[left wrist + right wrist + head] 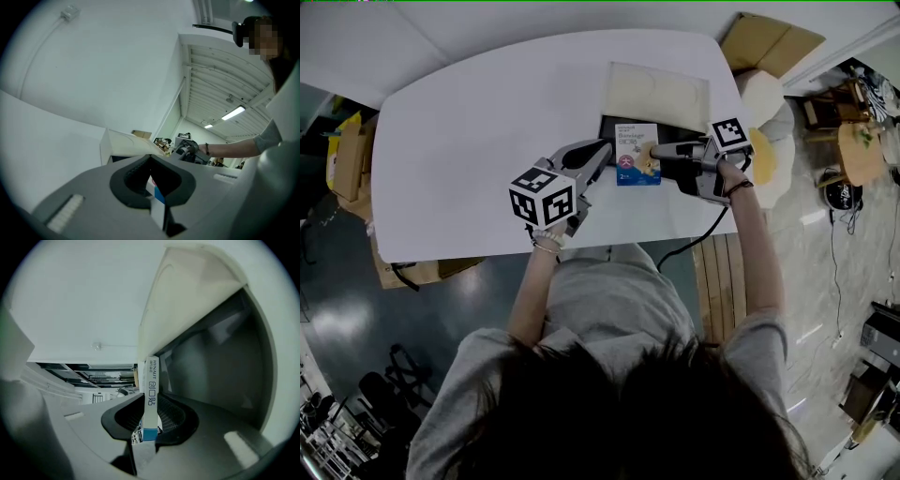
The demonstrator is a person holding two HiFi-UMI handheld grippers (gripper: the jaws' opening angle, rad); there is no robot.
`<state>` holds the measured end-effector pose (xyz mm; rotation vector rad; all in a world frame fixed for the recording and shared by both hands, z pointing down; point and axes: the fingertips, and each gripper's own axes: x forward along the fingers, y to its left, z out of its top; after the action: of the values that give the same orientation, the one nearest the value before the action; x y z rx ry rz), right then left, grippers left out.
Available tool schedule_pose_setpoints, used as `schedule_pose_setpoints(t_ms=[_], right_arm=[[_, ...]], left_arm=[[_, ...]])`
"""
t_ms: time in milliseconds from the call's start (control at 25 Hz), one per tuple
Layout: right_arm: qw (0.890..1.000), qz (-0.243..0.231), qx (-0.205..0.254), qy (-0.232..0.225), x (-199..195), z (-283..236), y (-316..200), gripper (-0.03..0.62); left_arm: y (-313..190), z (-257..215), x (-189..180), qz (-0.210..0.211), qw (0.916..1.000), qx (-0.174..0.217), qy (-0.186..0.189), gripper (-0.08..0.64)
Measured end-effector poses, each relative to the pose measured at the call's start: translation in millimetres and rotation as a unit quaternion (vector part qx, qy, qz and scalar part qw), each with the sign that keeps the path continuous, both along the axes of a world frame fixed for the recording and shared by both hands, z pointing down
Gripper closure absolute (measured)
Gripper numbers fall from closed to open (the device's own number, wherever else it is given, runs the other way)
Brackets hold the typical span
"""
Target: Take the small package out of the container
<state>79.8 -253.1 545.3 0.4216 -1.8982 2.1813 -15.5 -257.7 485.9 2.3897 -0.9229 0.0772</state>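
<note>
Small package (637, 155) flat, long axis toward container (656, 94), gripped by left tongs (605, 150), right tongs (657, 150)

Desk (469, 131): container (607, 128) sits toward its far right, with the lid (661, 89) at the container's 12 o'clock. Small package (637, 155) is at the container's 6 o'clock, overlapping its near edge. Left hand-held gripper (605, 155) is at the package's 9 o'clock and right hand-held gripper (659, 150) at its 3 o'clock, each clamped on a package edge. Cardboard box (769, 42) is on the floor at the desk's 1 o'clock, more boxes (352, 155) at its 9 o'clock.
</note>
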Motion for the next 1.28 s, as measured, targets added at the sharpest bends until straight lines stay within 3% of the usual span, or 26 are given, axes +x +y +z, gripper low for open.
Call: schedule_pose_setpoints(t_ms=[400,760,1280], right_arm=[[0.997,0.028,0.073,-0.004,-1,-21,1,0.491],[0.987,0.059,0.148,0.011,-1,-47,7,0.491],[0.954,0.114,0.276,0.007,5,-85,7,0.491]], left_arm=[[14,-18,-3,-0.025,0.9995,0.015,-0.009,0.568],[24,-41,-2,-0.048,0.998,0.04,-0.011,0.568],[35,-62,-2,-0.066,0.995,0.073,-0.014,0.568]])
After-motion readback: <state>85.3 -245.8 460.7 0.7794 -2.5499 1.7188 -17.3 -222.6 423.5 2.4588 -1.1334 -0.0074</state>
